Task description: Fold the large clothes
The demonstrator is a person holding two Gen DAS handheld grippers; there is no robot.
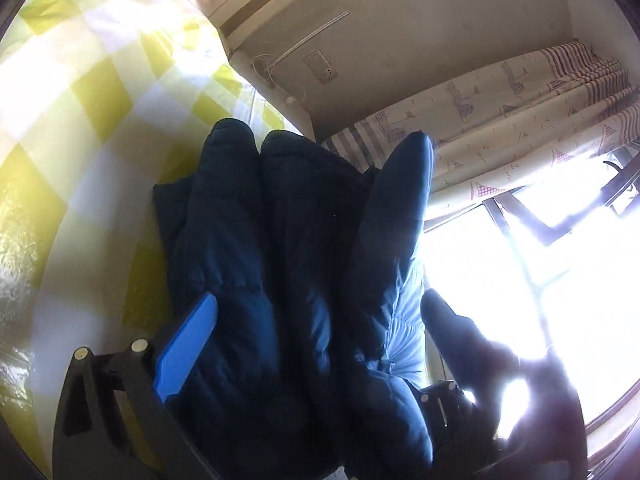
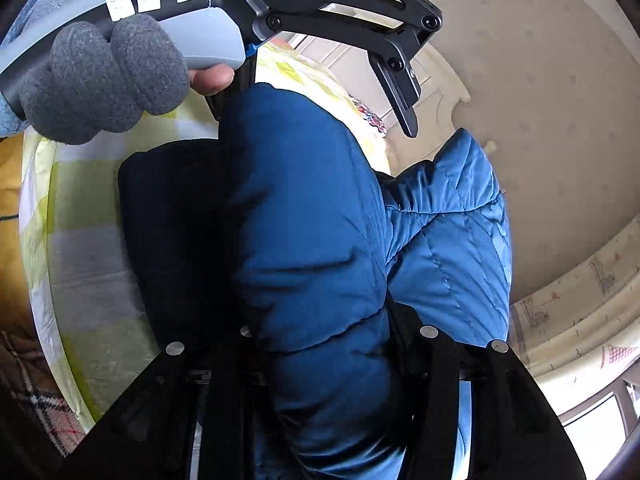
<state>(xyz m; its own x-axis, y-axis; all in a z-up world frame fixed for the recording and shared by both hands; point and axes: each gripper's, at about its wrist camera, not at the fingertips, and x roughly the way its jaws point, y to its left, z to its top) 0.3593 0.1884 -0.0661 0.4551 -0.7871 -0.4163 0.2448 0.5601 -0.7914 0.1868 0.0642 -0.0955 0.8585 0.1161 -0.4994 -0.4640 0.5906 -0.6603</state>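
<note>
1. Both grippers clamp the blue puffer jacket [image 2: 312, 248], bunched and raised above the checkered bedspread [image 1: 100, 92].
2. Right gripper [image 2: 320, 360] and left gripper [image 1: 288, 360] pinch thick padded folds.
3. Mid-fold, seemingly; next, lowering the held edge flat.

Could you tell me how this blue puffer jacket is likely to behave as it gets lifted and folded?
The puffer jacket bulges in quilted panels between the right gripper, so it probably springs back. Its sheen suggests slippery fabric. It droops around the left gripper, so it is likely floppy.
</note>
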